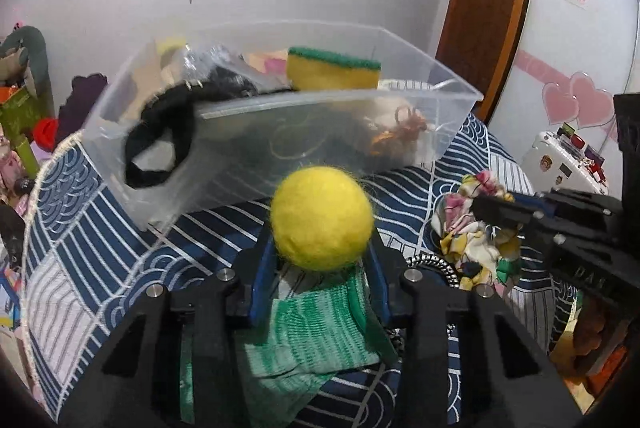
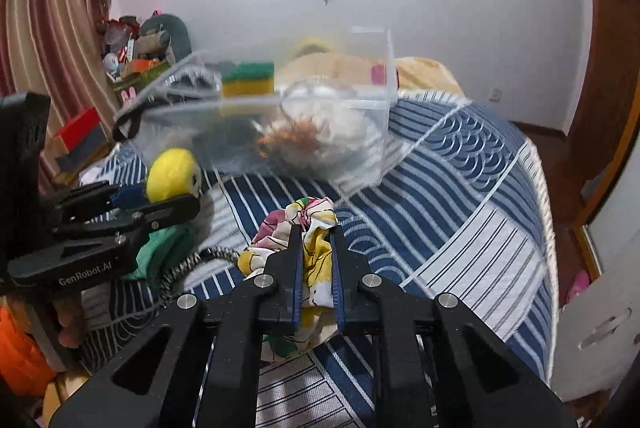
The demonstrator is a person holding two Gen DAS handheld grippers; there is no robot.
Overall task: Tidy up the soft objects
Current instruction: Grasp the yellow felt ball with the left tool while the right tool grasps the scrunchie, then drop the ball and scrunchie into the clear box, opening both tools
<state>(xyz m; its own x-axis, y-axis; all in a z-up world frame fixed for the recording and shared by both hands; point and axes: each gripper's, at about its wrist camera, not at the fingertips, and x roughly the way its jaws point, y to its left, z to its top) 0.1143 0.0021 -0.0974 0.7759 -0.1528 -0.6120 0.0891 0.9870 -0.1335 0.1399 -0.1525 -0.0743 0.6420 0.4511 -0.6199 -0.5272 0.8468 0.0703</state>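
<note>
My left gripper (image 1: 322, 248) is shut on a fuzzy yellow ball (image 1: 322, 218), held above the bed in front of a clear plastic bin (image 1: 260, 116). The ball also shows in the right wrist view (image 2: 172, 174). My right gripper (image 2: 316, 232) is shut on a floral fabric scrunchie (image 2: 312, 220), seen in the left wrist view too (image 1: 476, 228). The bin (image 2: 360, 132) holds a yellow-green sponge (image 1: 334, 68), a black band (image 1: 160, 140) hanging over its rim and a white tangle with orange threads (image 1: 400, 128).
A green knit cloth (image 1: 312, 328) and a black-white braided cord (image 1: 436, 266) lie on the blue-striped bedspread (image 2: 460, 208) under the left gripper. Cluttered shelves (image 2: 132, 52) stand at the left. A wooden door (image 1: 488, 8) is at the right.
</note>
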